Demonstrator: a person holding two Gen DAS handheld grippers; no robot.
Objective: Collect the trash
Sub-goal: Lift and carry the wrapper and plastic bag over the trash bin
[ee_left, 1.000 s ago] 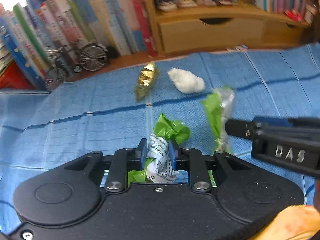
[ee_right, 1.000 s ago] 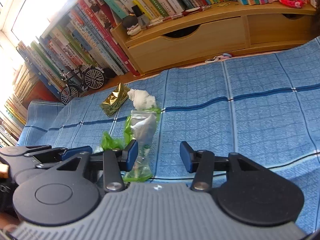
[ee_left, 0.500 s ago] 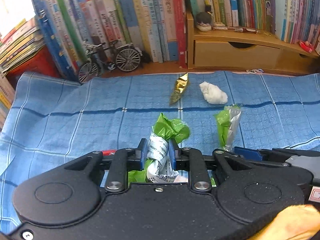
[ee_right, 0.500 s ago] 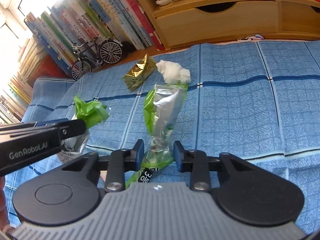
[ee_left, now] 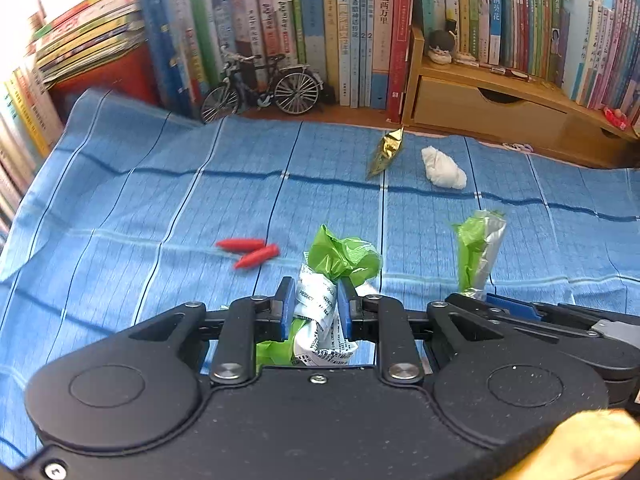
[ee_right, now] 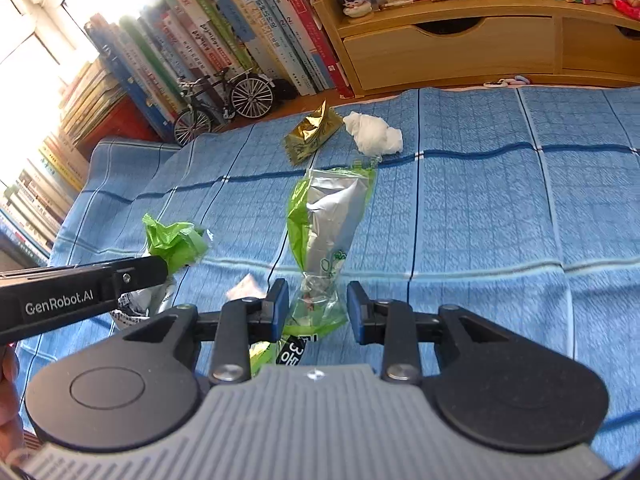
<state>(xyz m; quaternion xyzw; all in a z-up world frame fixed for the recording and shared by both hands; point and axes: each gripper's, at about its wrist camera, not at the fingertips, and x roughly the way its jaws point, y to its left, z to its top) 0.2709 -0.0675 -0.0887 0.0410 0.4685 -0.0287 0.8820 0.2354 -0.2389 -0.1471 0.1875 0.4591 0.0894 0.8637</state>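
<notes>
Over the blue cloth (ee_left: 120, 208), left gripper (ee_left: 314, 304) clamps a crumpled green-white wrapper (ee_left: 340, 256); right gripper (ee_right: 316, 308) pinches a green-silver packet (ee_right: 328, 216).

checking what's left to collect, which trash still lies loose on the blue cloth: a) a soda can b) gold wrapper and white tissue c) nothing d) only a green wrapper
b: the gold wrapper and white tissue lie apart from both grippers on the blue cloth.

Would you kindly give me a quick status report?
Left tool shut on crumpled wrapper. Right tool holding silver pouch. Gold wrapper, tissue remain.
</notes>
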